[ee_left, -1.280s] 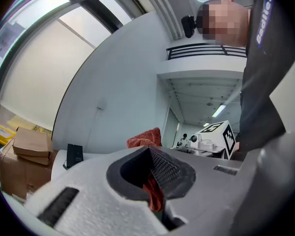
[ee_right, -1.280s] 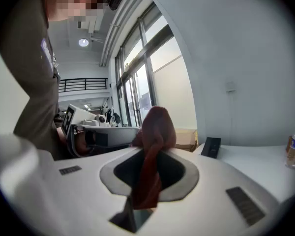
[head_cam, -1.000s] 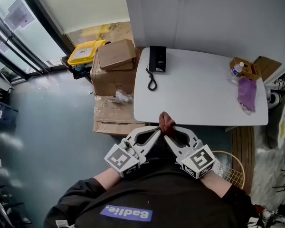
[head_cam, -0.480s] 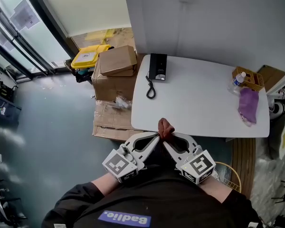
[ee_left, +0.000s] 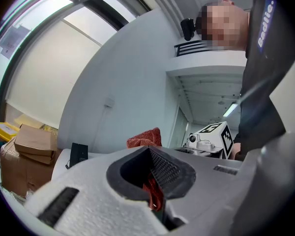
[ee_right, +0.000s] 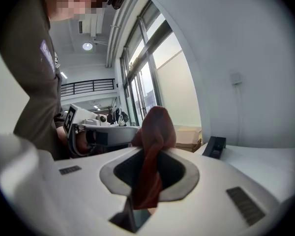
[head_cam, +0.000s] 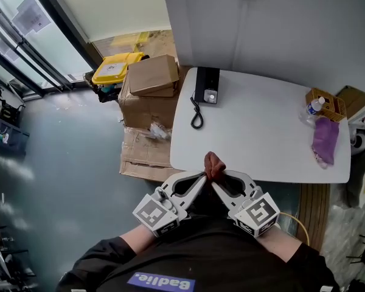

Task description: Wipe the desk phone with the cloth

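The head view looks steeply down from above the table. Each gripper view looks closely along its jaws. All three share the desk phone.

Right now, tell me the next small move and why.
Probably carry the cloth forward and left toward the desk phone. The left gripper and right gripper are both shut on the cloth at the near edge of the table, while the desk phone sits at its far left corner.
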Demonstrator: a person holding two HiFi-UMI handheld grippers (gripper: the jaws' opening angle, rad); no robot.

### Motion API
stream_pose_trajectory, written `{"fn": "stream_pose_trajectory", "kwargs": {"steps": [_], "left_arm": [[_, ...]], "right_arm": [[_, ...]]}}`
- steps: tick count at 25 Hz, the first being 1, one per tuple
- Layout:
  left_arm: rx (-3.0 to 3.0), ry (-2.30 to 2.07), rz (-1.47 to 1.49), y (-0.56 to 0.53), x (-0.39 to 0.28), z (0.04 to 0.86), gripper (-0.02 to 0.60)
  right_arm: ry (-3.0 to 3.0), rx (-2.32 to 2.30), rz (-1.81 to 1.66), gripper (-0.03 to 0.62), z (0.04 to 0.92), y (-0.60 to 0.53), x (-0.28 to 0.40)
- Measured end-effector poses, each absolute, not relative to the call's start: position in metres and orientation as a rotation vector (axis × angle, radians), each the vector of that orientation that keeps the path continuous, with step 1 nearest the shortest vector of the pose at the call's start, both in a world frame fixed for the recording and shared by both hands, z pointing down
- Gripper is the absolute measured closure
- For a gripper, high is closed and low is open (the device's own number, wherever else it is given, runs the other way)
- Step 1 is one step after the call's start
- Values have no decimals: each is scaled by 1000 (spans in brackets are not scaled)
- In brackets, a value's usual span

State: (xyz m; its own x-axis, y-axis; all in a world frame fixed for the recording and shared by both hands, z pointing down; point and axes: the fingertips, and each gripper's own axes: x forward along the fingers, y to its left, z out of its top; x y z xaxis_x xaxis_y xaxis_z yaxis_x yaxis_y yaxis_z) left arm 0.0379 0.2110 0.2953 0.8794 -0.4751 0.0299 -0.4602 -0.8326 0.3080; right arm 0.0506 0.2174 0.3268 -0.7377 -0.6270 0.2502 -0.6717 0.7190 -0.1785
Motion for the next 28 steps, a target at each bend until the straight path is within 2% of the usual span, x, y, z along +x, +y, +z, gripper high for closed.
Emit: {"fn": "stream_pose_trajectory", "kwargs": {"steps": [15, 28], "left_arm": [[2744, -501, -107, 91, -7, 295, 569], [2729, -617, -92, 17, 33, 316, 568]], "right_arm": [[-2636, 1214, 432, 513, 329, 105, 7], [-2658, 1260, 466, 513, 351, 33, 71]]}}
